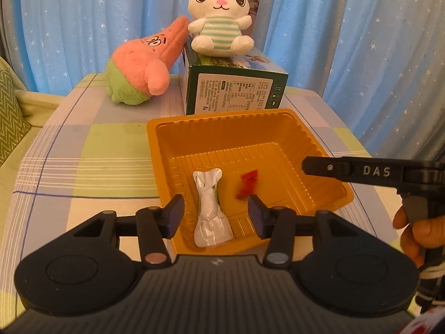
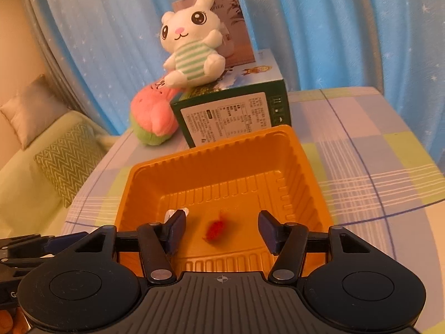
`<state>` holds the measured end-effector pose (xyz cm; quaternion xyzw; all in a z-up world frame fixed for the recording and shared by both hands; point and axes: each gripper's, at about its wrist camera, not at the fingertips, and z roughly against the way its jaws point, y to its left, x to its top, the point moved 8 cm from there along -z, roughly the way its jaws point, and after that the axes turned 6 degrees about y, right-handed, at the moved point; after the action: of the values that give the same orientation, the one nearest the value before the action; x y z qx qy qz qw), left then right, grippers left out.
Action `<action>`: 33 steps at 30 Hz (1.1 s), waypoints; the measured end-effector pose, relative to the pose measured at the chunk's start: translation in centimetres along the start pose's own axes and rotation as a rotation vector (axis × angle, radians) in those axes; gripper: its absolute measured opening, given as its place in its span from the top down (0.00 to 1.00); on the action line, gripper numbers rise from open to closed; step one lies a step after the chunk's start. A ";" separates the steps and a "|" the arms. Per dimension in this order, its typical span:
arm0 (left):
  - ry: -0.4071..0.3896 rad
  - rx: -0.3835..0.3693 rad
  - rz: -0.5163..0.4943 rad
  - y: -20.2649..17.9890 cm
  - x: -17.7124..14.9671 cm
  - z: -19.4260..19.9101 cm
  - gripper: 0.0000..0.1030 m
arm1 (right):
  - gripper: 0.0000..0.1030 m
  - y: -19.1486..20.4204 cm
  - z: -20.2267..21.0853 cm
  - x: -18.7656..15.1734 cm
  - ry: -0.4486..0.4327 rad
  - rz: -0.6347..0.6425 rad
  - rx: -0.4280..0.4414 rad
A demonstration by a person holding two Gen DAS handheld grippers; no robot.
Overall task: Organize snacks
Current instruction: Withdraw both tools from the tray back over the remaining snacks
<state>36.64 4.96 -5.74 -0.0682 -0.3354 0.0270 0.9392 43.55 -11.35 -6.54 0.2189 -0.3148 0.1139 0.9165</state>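
An orange plastic tray (image 1: 222,117) (image 2: 211,150) stands on the checked table. On its floor lie a white wrapped snack (image 1: 212,214) (image 2: 178,212) and a small red snack (image 1: 247,185) (image 2: 215,228). My left gripper (image 1: 216,217) hangs open over the tray's near edge; the white snack lies between its fingers, with a gap to each pad. My right gripper (image 2: 222,232) is open above the tray's right side, and the red snack rests loose on the floor below it. In the left wrist view, one right finger (image 1: 347,169) reaches in over the tray's right rim.
Behind the tray stands a green box (image 1: 236,89) (image 2: 230,117) with a white bunny plush (image 1: 219,22) on top and a pink plush (image 1: 144,64) leaning beside it. Blue curtains close the back. A sofa with a cushion (image 2: 66,164) is at the left. A hand (image 1: 411,231) grips the right tool.
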 end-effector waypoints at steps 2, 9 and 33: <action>-0.008 -0.002 0.003 -0.1 -0.6 1.1 0.52 | 0.44 0.1 1.2 -0.3 -0.007 0.003 -0.011; -0.013 -0.019 0.025 -1.2 -3.5 5.5 0.47 | 0.44 1.4 6.7 -3.4 -0.001 0.016 -0.060; -0.032 -0.018 0.016 -4.2 -15.0 17.4 0.29 | 0.44 3.2 20.9 -18.7 0.002 -0.036 -0.178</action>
<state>14.01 1.24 -1.22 -0.0787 -0.3498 0.0326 0.9329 16.91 -19.72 -2.44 0.1422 -0.3190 0.0692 0.9345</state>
